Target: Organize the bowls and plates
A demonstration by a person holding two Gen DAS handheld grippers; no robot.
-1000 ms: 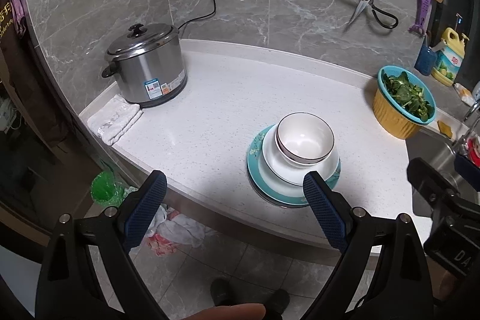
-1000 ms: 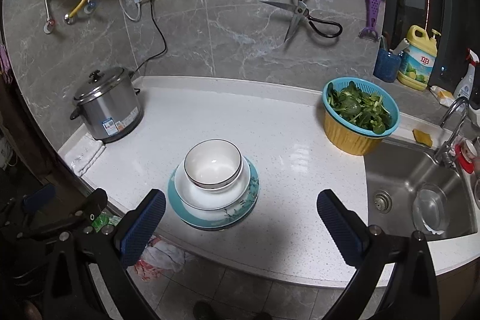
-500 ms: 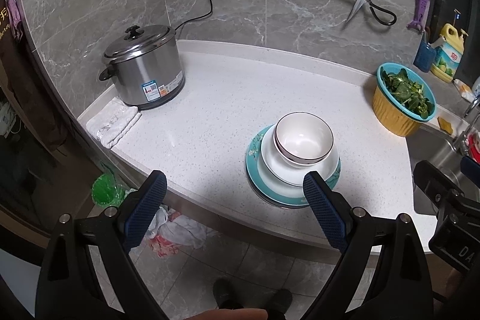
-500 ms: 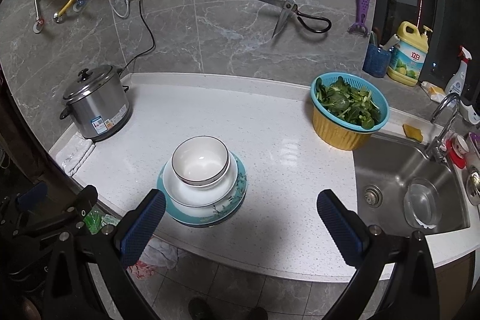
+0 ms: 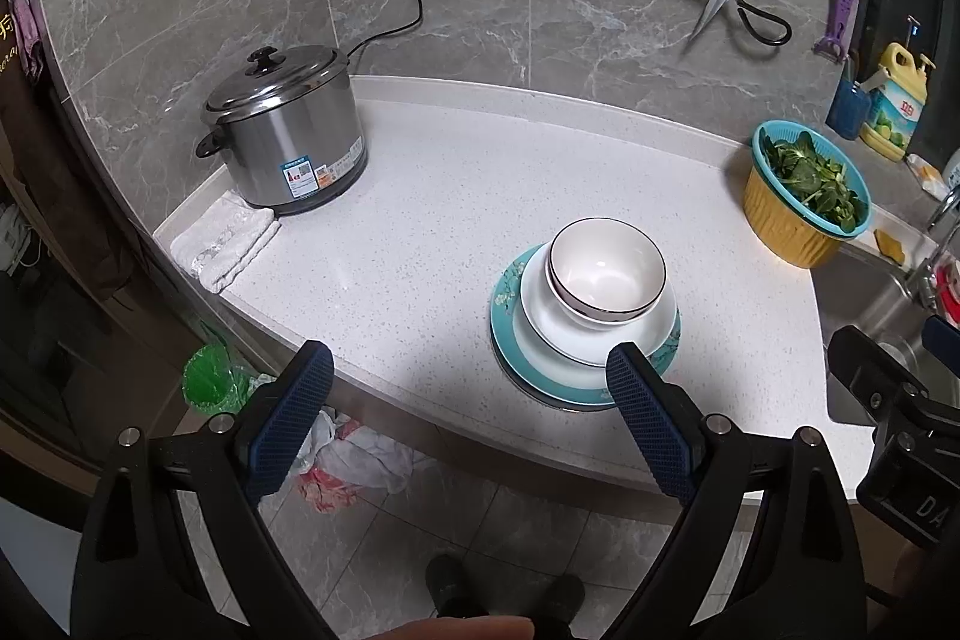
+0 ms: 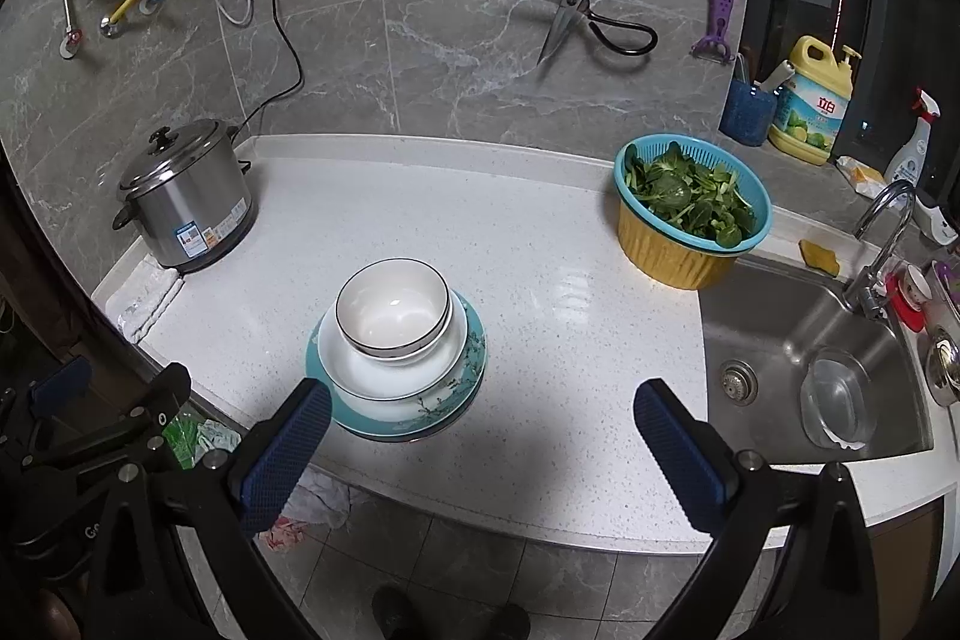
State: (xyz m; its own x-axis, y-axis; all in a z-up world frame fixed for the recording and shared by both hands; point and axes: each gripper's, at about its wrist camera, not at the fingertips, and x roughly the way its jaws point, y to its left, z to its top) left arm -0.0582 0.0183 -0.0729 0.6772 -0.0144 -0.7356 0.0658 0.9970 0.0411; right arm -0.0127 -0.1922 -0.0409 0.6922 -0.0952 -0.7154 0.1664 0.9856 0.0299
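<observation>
The left gripper (image 5: 468, 376) and the right gripper (image 6: 480, 421) hover in front of the counter edge, each with its blue-padded jaws spread wide apart and holding nothing. The lower part of both gripper frames is cut off by the picture edge.

The task's stack sits near the front edge of the white countertop (image 6: 540, 244): a dark-rimmed white bowl (image 6: 393, 307) rests in a wider white bowl (image 6: 390, 367), which rests on a teal-rimmed plate (image 6: 462, 388) with a branch pattern. In the left wrist view, the right finger (image 5: 648, 430) of the left gripper covers the plate's near rim (image 5: 510, 340). Whether a further plate lies beneath cannot be determined.

The steel rice cooker (image 6: 186, 196) carries a front label whose print is too small to read. The yellow detergent bottle (image 6: 813, 103) bears a label with limes and two characters, possibly "立白". The sink (image 6: 780, 334) is partly cut off at the right. A colander of greens (image 6: 690, 208) stands beside it.
</observation>
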